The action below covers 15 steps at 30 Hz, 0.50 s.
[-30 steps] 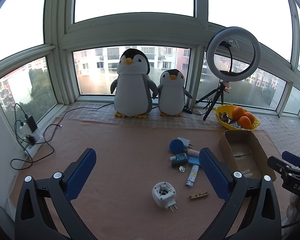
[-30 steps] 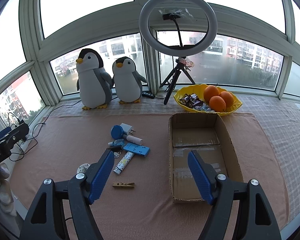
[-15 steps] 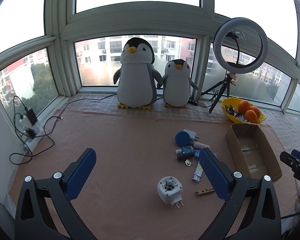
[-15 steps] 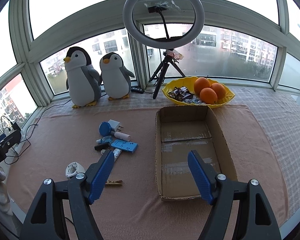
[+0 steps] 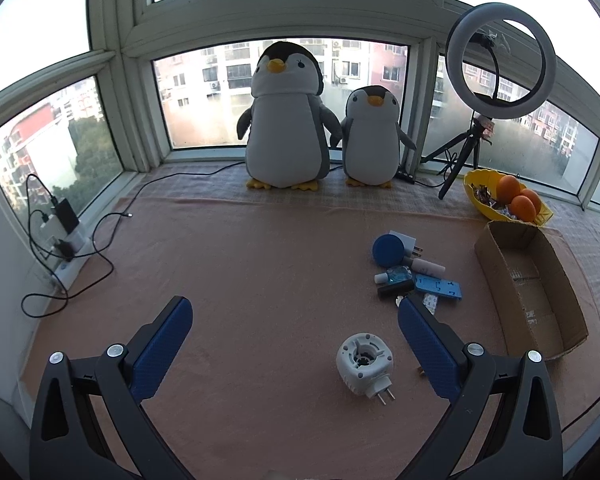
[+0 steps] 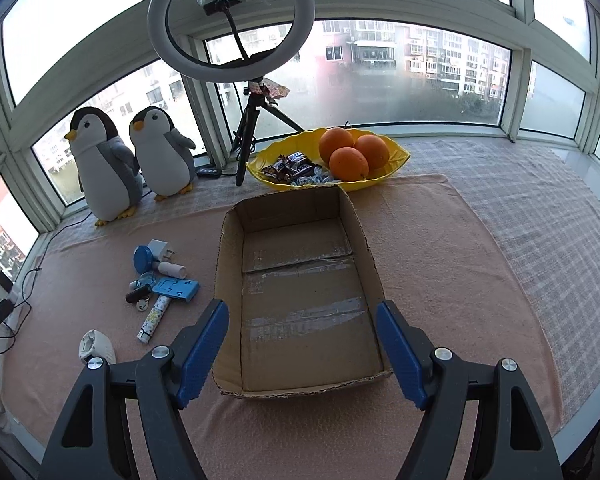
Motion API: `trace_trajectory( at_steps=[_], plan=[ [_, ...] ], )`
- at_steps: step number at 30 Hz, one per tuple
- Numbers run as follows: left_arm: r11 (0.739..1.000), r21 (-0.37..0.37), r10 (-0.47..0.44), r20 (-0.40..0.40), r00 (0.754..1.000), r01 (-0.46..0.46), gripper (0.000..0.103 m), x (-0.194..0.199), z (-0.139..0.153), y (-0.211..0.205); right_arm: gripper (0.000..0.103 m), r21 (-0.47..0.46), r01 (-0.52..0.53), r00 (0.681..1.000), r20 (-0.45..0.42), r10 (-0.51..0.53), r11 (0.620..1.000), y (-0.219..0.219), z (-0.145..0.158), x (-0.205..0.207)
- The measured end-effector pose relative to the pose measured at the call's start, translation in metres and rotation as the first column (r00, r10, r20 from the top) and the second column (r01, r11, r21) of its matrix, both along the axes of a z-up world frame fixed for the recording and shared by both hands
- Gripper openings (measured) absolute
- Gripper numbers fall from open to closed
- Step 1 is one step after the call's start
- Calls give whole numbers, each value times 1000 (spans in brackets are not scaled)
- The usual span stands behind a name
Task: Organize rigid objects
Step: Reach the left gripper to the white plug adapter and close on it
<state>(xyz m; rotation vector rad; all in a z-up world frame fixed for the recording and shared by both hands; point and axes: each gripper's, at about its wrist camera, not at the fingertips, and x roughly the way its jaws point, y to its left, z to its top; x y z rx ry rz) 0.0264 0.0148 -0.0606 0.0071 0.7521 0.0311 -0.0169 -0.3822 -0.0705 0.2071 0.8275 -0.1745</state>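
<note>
Pink cloth [image 6: 420, 240] carries a cardboard box [image 6: 224, 240] holding nothing. Small gadgets [image 6: 164, 284] and a white plug adapter [image 5: 365, 364] lie left of it. Left gripper [image 5: 294, 344] and right gripper [image 6: 302, 346] hover spread, gripping nothing.

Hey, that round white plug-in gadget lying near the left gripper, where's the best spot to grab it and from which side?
Probably grip the white plug-in gadget across its round body, coming down from above with the open left gripper. It lies with its open face up and its two metal prongs poking toward the camera, so close the fingers on the curved left and right sides, clear of the prongs.
</note>
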Motion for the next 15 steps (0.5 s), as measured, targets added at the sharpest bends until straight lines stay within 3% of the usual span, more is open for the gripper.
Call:
trace_trajectory(
  at_steps=[11,15],
  plan=[
    [1000,11,9,-118,993,-7,102,12,-40,13,72,-13,9,988,-155,-11,1000,-42,-57,16],
    [1000,-10,9,-174,985,-11,102,18,-55,18,64,10,25,981,-191,-23,1000,-53,-72,23]
  ],
)
